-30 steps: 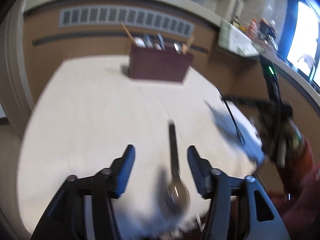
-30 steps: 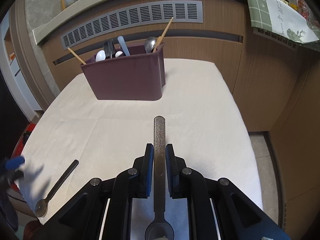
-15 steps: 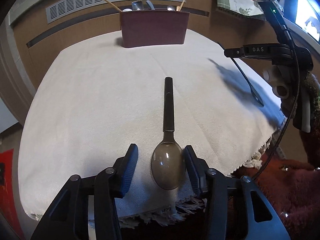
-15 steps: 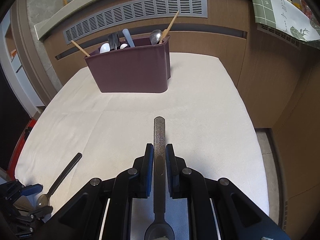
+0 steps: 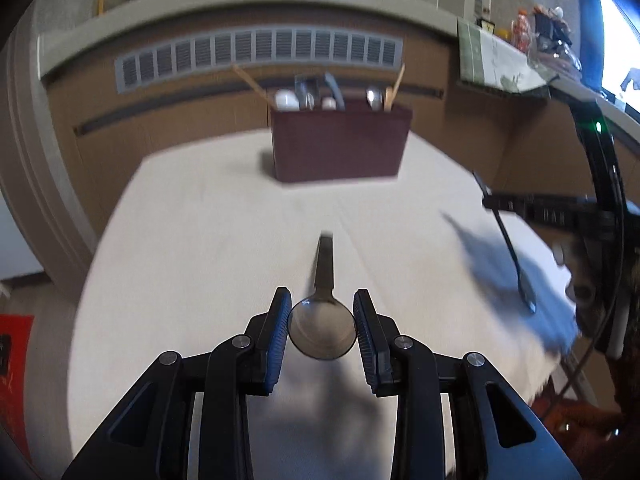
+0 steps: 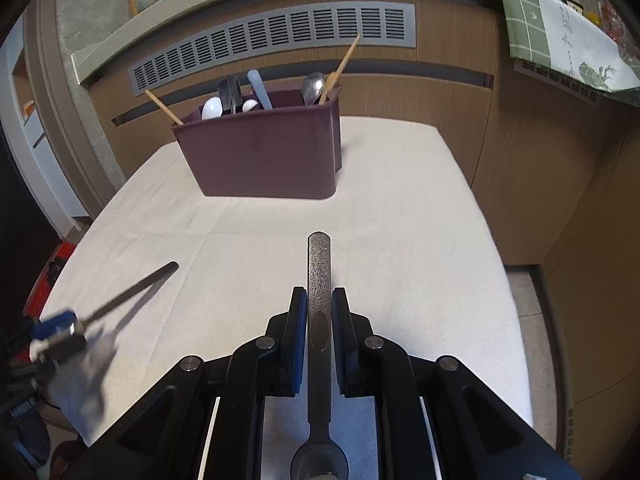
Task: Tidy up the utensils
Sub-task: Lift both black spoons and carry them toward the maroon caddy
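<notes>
My left gripper (image 5: pixel 322 310) is shut on the bowl of a dark spoon (image 5: pixel 322 332), whose handle points forward at the maroon utensil holder (image 5: pixel 339 147); the spoon is lifted above the cloth. My right gripper (image 6: pixel 319 300) is shut on the handle of a grey metal spoon (image 6: pixel 319 276), held over the cloth and aimed at the holder (image 6: pixel 264 156). The holder contains several utensils and chopsticks. The left gripper with its spoon (image 6: pixel 132 290) shows at the left of the right wrist view. The right gripper's spoon (image 5: pixel 508 240) shows at the right of the left wrist view.
A white cloth (image 6: pixel 400 220) covers the table. A wooden counter with a grey vent (image 6: pixel 272 36) runs behind. A green checked towel (image 6: pixel 560 32) hangs at the right. A red object (image 5: pixel 14 364) lies on the floor at the left.
My left gripper has closed on the dark spoon's bowl and lifted it off the cloth. The right gripper, still holding its spoon, has moved slightly toward the holder.
</notes>
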{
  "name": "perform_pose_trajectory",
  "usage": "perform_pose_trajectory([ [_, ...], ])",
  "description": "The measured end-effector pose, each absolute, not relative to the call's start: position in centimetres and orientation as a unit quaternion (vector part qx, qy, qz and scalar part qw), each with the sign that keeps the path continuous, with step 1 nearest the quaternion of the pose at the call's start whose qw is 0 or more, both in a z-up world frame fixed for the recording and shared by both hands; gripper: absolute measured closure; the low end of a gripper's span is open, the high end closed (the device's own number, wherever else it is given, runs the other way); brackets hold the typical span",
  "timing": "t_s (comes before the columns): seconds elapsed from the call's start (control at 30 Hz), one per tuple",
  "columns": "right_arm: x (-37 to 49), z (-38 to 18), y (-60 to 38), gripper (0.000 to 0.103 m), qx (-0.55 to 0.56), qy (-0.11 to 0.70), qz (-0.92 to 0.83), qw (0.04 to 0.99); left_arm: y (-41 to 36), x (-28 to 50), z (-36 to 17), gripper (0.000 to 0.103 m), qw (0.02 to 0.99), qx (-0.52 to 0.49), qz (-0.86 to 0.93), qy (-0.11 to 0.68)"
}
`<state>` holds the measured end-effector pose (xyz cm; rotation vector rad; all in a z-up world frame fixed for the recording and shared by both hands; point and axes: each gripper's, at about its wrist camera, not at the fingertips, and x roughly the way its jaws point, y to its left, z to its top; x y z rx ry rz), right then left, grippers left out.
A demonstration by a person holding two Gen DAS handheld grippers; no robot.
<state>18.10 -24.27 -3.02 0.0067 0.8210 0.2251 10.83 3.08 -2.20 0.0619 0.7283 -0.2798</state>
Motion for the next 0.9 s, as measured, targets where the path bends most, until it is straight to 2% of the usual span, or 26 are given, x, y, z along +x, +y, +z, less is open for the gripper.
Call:
perform_pose_trajectory([
  [0.27, 18.3, -2.2, -24.3, 0.092, -0.003, 0.387, 0.107, 0.916, 2.3, 13.3, 1.1, 0.07, 0.942, 0.031, -0.141, 0.303],
  [0.7, 18.5, 0.4, -24.3, 0.092, -0.01, 0.34, 0.11, 0.934, 1.5, 15.8, 3.9, 0.07, 0.945, 0.001, -0.152, 0.289],
  [0.9, 19.4, 2.4, -24.8, 0.092, 0.009, 0.32, 0.114, 0.94, 1.3, 16.6, 7.2, 0.07, 0.957, 0.002, -0.142, 0.255],
])
